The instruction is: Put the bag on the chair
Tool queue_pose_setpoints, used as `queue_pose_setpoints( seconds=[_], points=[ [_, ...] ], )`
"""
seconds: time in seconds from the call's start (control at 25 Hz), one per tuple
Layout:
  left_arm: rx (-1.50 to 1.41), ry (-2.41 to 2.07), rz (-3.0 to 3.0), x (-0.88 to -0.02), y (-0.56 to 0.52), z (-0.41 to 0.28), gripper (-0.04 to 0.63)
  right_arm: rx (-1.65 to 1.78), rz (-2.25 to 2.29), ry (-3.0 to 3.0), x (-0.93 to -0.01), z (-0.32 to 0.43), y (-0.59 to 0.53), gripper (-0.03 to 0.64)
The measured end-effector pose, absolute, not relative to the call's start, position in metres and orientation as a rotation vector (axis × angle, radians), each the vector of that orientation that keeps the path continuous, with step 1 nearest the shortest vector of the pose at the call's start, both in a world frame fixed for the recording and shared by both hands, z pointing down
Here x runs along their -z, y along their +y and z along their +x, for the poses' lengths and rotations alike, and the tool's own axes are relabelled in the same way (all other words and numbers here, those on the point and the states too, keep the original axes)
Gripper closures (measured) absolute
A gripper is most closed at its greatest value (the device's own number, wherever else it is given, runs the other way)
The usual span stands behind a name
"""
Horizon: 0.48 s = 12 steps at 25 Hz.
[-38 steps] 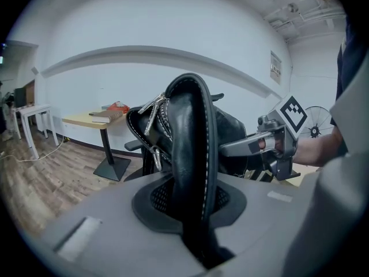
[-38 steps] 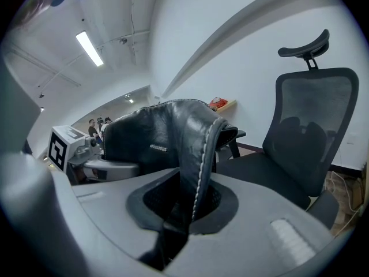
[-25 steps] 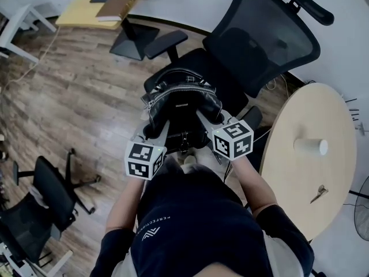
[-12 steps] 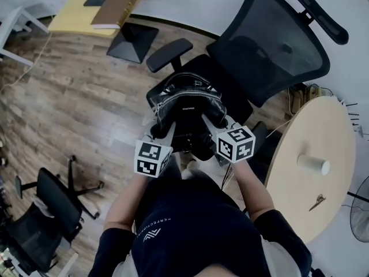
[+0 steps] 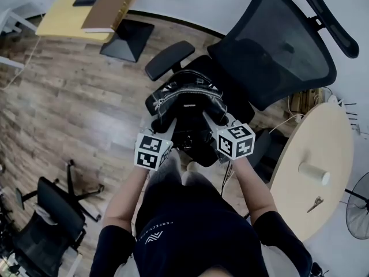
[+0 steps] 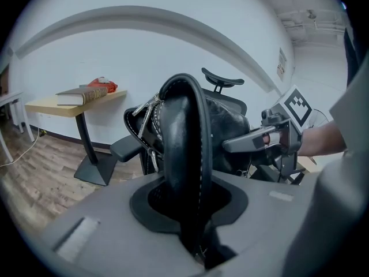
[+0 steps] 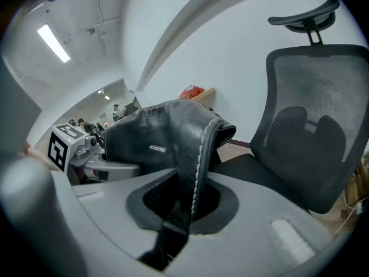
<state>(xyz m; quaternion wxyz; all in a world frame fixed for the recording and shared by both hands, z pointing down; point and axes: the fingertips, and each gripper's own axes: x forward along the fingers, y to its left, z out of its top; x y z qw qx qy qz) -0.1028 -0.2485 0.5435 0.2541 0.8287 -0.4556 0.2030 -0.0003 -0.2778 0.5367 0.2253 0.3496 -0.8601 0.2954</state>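
A black leather bag (image 5: 187, 104) sits over the seat of the black mesh office chair (image 5: 275, 49). I cannot tell whether it rests on the seat. My left gripper (image 5: 164, 122) holds the bag's left end. In the left gripper view the bag's rounded handle edge (image 6: 183, 137) runs down between the jaws of that gripper (image 6: 195, 209). These jaws have just been opening, with the bag still between them. My right gripper (image 5: 210, 119) is shut on the bag's right end, and a stitched leather edge (image 7: 193, 154) goes down into its jaws (image 7: 183, 208).
The chair's left armrest (image 5: 168, 60) juts out beside the bag. A yellow side table (image 5: 55, 22) with a brown book (image 5: 106, 7) stands far left. A round wooden table (image 5: 323, 137) with a paper cup (image 5: 311, 173) is at the right. A second black chair (image 5: 49, 221) stands lower left.
Both grippers have carried the bag forward and down towards the chair's seat. The chair's seat and back now sit closer behind the bag.
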Motion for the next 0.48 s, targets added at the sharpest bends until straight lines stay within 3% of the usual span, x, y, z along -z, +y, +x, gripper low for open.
queue_pose_setpoints(
  seconds=[0.48],
  points=[
    [-0.678,-1.183,2.214,-0.589,-0.297,-0.119,0.490,-0.797,1.004,-2.336,-0.576,-0.013,-0.320,0.572]
  ],
)
